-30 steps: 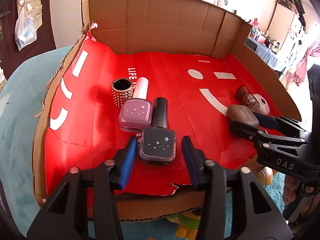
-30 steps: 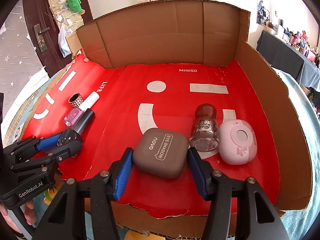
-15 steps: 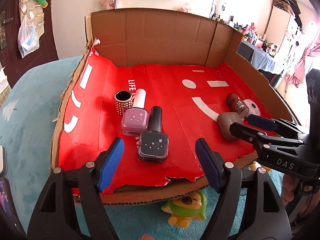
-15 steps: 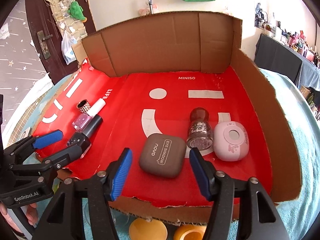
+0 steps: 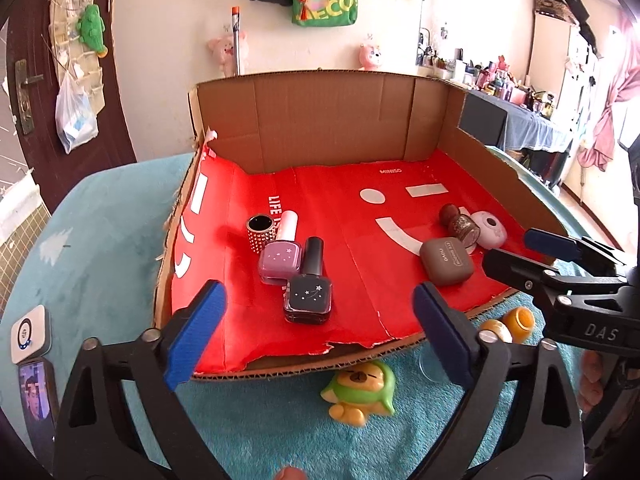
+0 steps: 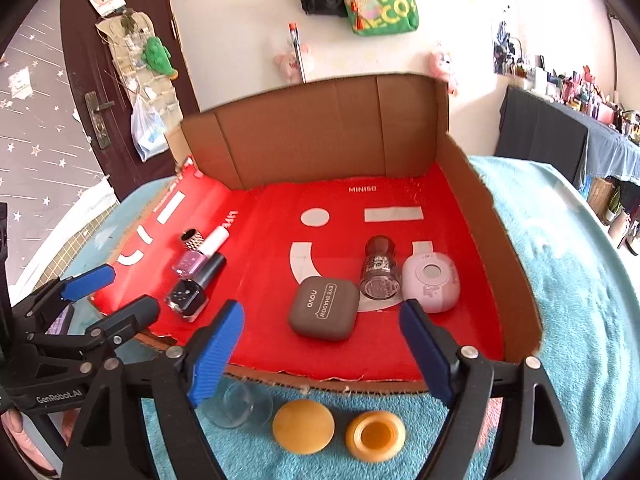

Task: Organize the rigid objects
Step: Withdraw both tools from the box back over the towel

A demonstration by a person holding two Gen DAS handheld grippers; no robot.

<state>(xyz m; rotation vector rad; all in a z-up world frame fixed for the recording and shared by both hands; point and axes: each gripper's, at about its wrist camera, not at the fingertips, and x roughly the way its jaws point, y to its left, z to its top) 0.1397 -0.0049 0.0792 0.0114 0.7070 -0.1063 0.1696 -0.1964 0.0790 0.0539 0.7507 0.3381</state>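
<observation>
My left gripper (image 5: 320,338) angled down, jaws opening, empty, black polish bottle (image 5: 308,297) beyond, right gripper (image 6: 322,354) likewise opening before eyeshadow case (image 6: 324,313), green toy (image 5: 362,388) below cardboard tray (image 5: 320,132)

a lived-in bedroom: plush toys (image 5: 226,50), teal bedspread (image 6: 580,280).

"MINISO" is printed in white on the far part of the red liner (image 6: 272,320) of the cardboard tray (image 6: 320,128); toward its left, white letters beginning "LIFE" (image 5: 275,206) are seen, the rest being covered. On the brown compact (image 6: 324,312), "novo" and "EYE SHADOW" can be read. The right gripper (image 5: 560,256), seen at the right of the left wrist view, is marked "DAS", and the left gripper (image 6: 108,296), seen at the left of the right wrist view, "GenRobot.AI". On the green bag (image 6: 384,0) hung on the far wall, large pale letters are partly shown: "MEG" above "ECO".
</observation>
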